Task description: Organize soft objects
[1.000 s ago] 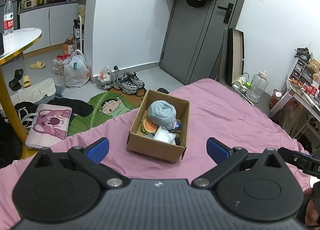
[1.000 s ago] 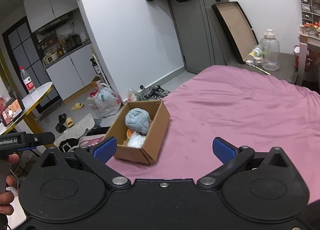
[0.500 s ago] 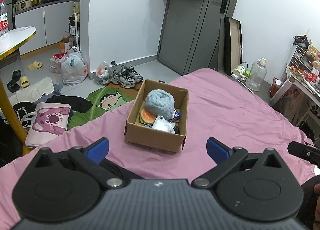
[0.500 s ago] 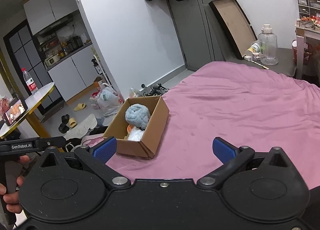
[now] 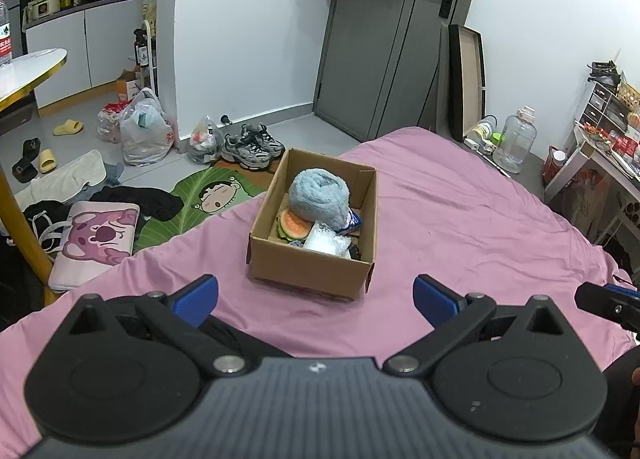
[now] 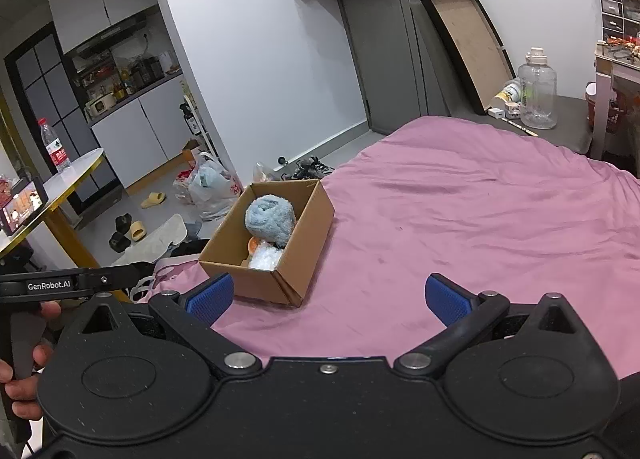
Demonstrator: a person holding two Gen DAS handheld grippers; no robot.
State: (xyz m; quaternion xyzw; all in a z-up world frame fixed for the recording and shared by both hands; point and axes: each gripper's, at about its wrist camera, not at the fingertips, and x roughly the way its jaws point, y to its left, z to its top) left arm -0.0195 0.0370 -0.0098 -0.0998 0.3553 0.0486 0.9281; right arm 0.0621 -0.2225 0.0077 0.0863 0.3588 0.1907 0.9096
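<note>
A cardboard box [image 5: 310,269] [image 6: 296,255] stands on the pink bed [image 5: 460,227] near its front edge. Inside lie a rolled blue fluffy towel [image 5: 320,193] [image 6: 270,217], a soft burger toy [image 5: 294,224], a white crinkly bag [image 5: 326,244] [image 6: 264,258] and a small blue packet [image 5: 353,220]. My left gripper [image 5: 316,297] hangs open just in front of the box, nothing between its blue pads. My right gripper [image 6: 327,296] is open too, to the right of the box and back from it. Both are empty.
Off the bed's left side the floor holds a green cartoon mat [image 5: 192,207], a pink bag [image 5: 98,241], sneakers [image 5: 252,147], plastic bags [image 5: 142,131] and slippers. A yellow-legged round table [image 6: 60,179] stands left. A grey door, a leaning frame [image 6: 468,51], a water jug [image 6: 537,89] and shelves lie behind.
Both grippers have pulled back slightly from the box, which looks a little smaller and farther now. The box and its contents have not moved. Both grippers stay open.
</note>
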